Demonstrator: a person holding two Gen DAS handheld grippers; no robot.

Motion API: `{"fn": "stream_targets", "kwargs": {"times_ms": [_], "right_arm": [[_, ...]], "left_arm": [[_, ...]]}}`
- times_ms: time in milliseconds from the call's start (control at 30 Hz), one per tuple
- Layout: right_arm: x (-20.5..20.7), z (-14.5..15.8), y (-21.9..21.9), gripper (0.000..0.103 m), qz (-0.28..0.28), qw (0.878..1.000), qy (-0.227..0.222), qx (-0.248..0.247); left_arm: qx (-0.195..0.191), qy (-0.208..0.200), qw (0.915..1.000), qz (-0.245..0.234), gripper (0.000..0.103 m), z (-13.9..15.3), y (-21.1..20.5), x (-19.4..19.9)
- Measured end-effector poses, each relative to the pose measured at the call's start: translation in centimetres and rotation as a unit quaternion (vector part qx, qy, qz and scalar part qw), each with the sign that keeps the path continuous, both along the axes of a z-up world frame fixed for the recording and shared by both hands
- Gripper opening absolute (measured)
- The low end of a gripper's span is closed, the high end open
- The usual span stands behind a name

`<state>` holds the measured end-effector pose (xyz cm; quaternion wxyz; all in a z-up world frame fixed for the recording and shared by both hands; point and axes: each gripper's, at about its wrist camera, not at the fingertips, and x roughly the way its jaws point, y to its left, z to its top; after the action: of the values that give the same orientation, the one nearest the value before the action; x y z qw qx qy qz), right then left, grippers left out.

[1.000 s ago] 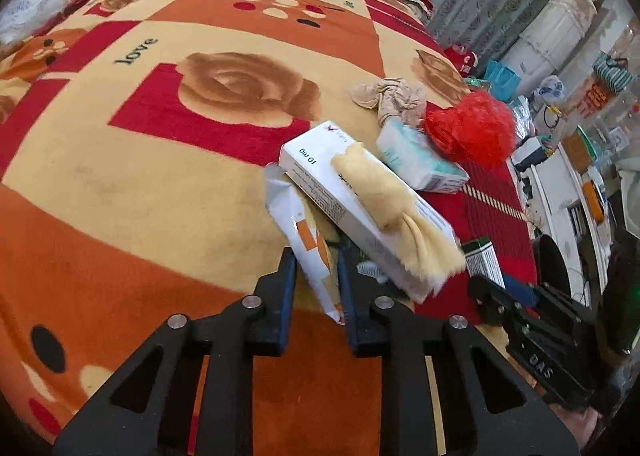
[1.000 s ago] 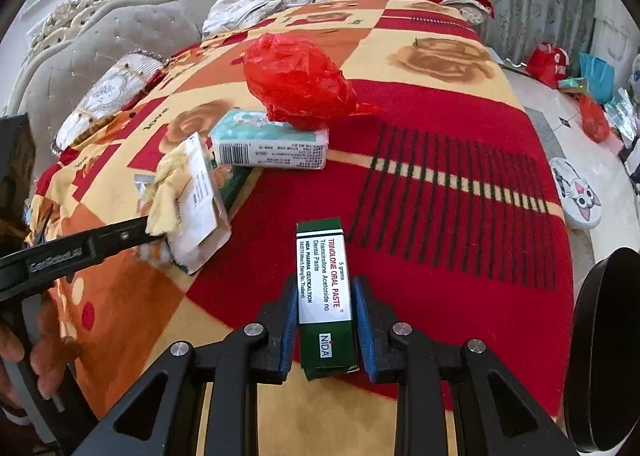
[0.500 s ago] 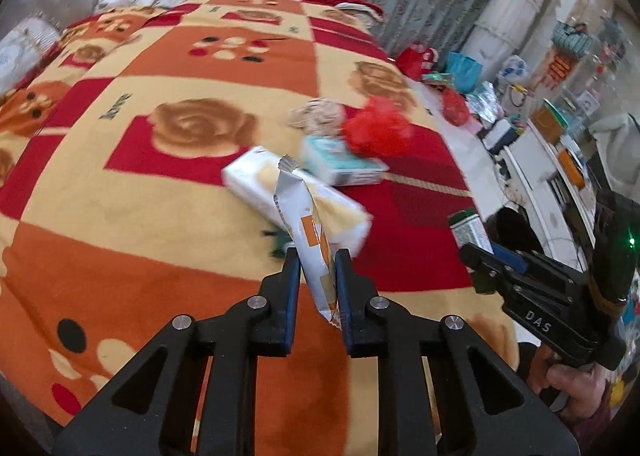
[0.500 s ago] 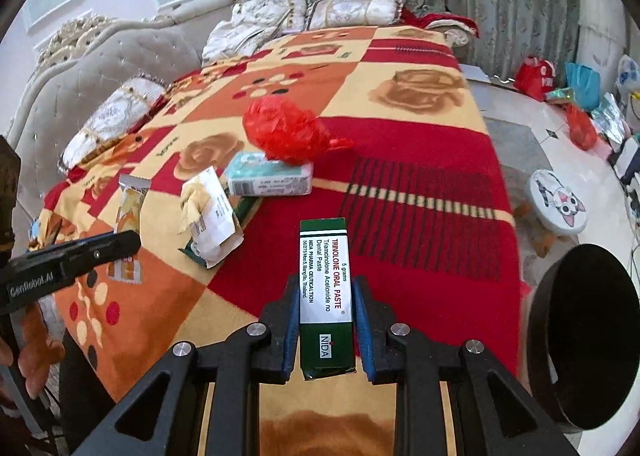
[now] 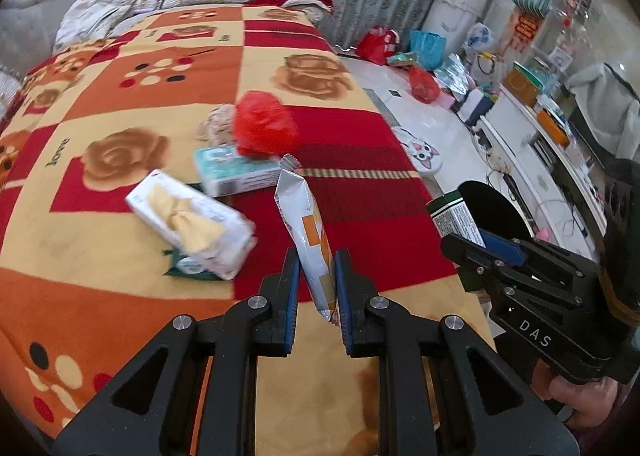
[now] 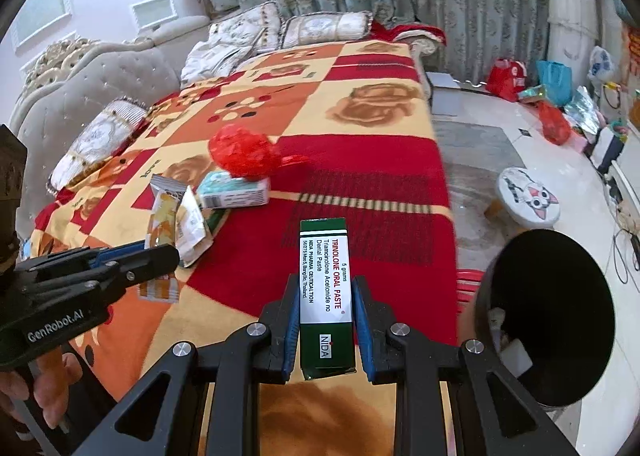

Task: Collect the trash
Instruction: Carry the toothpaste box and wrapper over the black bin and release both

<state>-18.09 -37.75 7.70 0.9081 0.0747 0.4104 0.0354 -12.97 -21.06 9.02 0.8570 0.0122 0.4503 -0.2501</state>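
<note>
Crinkly foil wrapper [image 5: 306,232] higher off blanket [image 5: 120,104]

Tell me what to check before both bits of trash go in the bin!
1. Left gripper has the wrapper: ok, pinched near its lower end.
2. Right gripper has the green box: ok, held between both fingers.
3. Bin is open: ok, no lid, mouth faces the right gripper.
4. Room inside the bin: cannot tell, a little trash shows inside but most is dark.
5. Way to the bin is free: ok for the right gripper; for the left, not ok, the right gripper is between it and the bin.
6. Trash left on the blanket: not ok, red bag, tissue pack and others remain.
</note>
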Motion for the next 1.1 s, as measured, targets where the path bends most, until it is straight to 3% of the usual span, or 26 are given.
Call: {"fn": "stream_targets", "kwargs": {"times_ms": [600, 1100], "right_arm": [[-3.5, 0.7, -9.4, 0.024, -0.103, 0.995, -0.005, -0.003], [-5.8, -0.7, -16.7, 0.024, -0.176, 0.984, 0.012, 0.013]], "left_arm": [[0.015, -0.018, 0.996, -0.086, 0.015, 0.4, -10.8, -0.8], [0.033, -0.023, 0.9894, -0.14, 0.015, -0.5, -18.6, -1.2]]}}
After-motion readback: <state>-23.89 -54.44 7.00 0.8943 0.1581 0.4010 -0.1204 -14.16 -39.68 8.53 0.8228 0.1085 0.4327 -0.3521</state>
